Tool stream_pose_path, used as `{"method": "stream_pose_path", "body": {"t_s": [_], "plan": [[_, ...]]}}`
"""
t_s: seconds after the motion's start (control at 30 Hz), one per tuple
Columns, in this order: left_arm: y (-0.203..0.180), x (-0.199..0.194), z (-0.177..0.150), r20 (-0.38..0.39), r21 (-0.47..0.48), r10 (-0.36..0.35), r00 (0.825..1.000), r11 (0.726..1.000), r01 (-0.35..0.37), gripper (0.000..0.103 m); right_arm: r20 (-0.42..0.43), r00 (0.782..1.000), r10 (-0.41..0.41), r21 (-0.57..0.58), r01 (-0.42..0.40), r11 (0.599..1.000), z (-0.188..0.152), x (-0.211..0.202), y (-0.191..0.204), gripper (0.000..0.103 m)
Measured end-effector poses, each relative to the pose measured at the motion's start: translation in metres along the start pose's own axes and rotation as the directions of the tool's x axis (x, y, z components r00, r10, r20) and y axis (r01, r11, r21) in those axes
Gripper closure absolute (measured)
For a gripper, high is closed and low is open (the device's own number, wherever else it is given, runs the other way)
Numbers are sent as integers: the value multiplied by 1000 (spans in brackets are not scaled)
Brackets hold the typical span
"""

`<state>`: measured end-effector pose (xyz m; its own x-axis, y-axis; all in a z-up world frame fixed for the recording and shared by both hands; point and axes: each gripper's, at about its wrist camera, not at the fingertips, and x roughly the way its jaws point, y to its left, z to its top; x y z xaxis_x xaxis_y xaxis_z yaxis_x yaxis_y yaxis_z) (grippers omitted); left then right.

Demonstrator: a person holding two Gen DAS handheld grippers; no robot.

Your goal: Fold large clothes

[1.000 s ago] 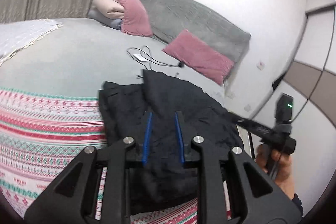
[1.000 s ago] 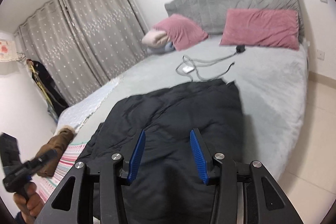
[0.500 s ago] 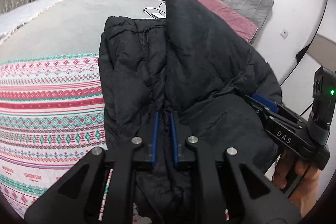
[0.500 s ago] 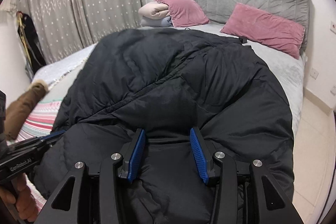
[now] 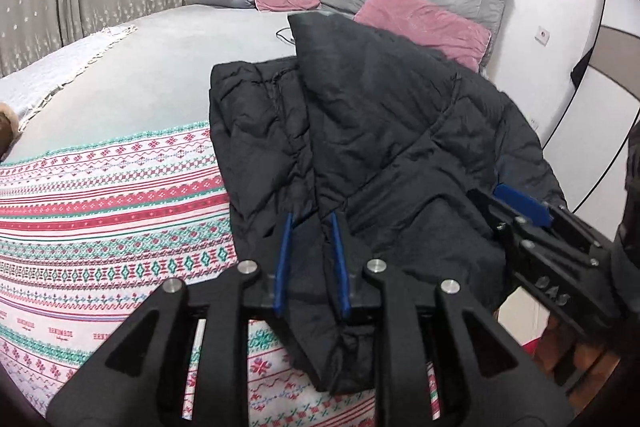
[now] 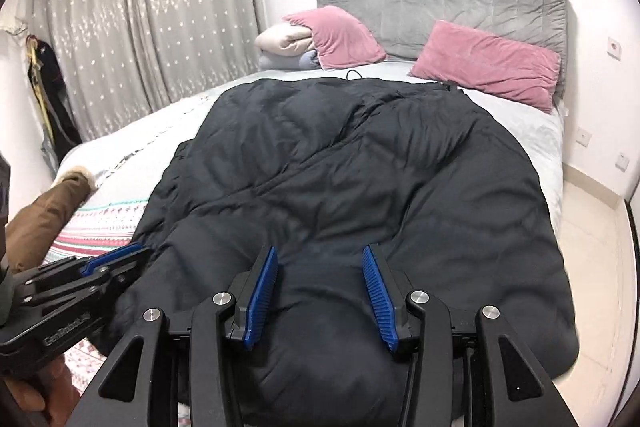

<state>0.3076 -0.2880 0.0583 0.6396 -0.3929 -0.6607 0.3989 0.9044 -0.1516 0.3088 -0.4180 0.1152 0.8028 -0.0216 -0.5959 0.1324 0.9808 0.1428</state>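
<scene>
Holding the black coat by its near hem, you are pinching cloth in both the left gripper and the right gripper. You are pairing them just beside each other at that hem, likely so it stays level over the striped blanket while you are folding; the left jaws have just been opening slightly around the cloth.

My left gripper points down, its fingers narrowly parted after just opening a little, black cloth between them. My right gripper tilts down too, its fingers set wider with cloth bulging between.
</scene>
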Motion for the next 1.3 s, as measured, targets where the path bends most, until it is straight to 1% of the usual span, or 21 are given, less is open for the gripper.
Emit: {"method": "stream_pose_path", "body": {"t_s": [0.07,0.13,0.2,0.27,0.3,0.33,0.37,0.4,0.43,0.47,0.53,0.6,0.67,0.77,0.83,0.97,1.13,1.2,1.23,1.3], "plan": [[-4,5,1,-30,27,18,999,999,-17,81,-27,999,-24,8,24,1000,-5,11,-1,58],[-5,3,4,-51,31,27,998,999,-26,81,-56,997,-55,-29,53,998,-6,22,2,58],[-6,-8,5,-56,27,32,998,999,-30,81,-96,992,-86,-56,81,995,-3,25,5,58],[-5,-30,3,-38,29,19,999,999,-18,79,-120,988,-95,-23,93,995,4,18,5,58],[-4,-37,2,-31,31,20,999,999,-19,76,-116,989,-94,8,96,995,6,11,5,57],[-3,-51,-1,-16,40,30,999,999,-29,68,-96,992,-80,46,84,995,6,-1,6,56],[-2,-60,-4,-5,49,41,999,998,-41,64,-73,996,-59,77,65,995,4,-13,7,51],[-1,-72,-6,11,60,55,998,997,-55,59,-62,997,-46,95,52,994,1,-21,9,48],[0,-81,-8,23,64,56,998,996,-58,59,-58,997,-44,108,50,993,-4,-29,13,44],[2,-95,-11,40,65,53,998,996,-55,59,-52,997,-49,114,55,992,-9,-36,16,42],[6,-110,-16,54,63,51,997,997,-54,54,-45,997,-62,122,67,990,-20,-50,21,40],[10,-126,-24,66,63,57,996,996,-61,51,-44,998,-45,153,51,987,-33,-64,28,40],[15,-137,-33,69,66,51,996,996,-56,50,-56,998,-20,181,30,983,-44,-74,33,40],[21,-152,-51,65,63,46,997,997,-50,48,-51,998,-33,167,41,985,-65,-96,49,40],[24,-157,-60,58,66,50,997,996,-54,41,-46,998,-34,165,41,985,-73,-109,56,40],[30,-178,-85,68,78,57,996,995,-63,34,-17,999,-41,209,44,977,-90,-134,64,38],[36,-200,-114,94,84,54,994,995,-62,21,3,999,-49,274,46,961,-108,-161,68,34],[40,-206,-124,110,86,50,993,994,-60,19,19,999,-32,301,24,953,-116,-173,69,31],[42,-208,-129,118,84,50,992,995,-60,16,23,999,-30,310,22,951,-120,-177,69,28],[48,-208,-135,122,74,47,991,996,-56,11,16,999,-46,308,39,950,-129,-187,75,23]]}}
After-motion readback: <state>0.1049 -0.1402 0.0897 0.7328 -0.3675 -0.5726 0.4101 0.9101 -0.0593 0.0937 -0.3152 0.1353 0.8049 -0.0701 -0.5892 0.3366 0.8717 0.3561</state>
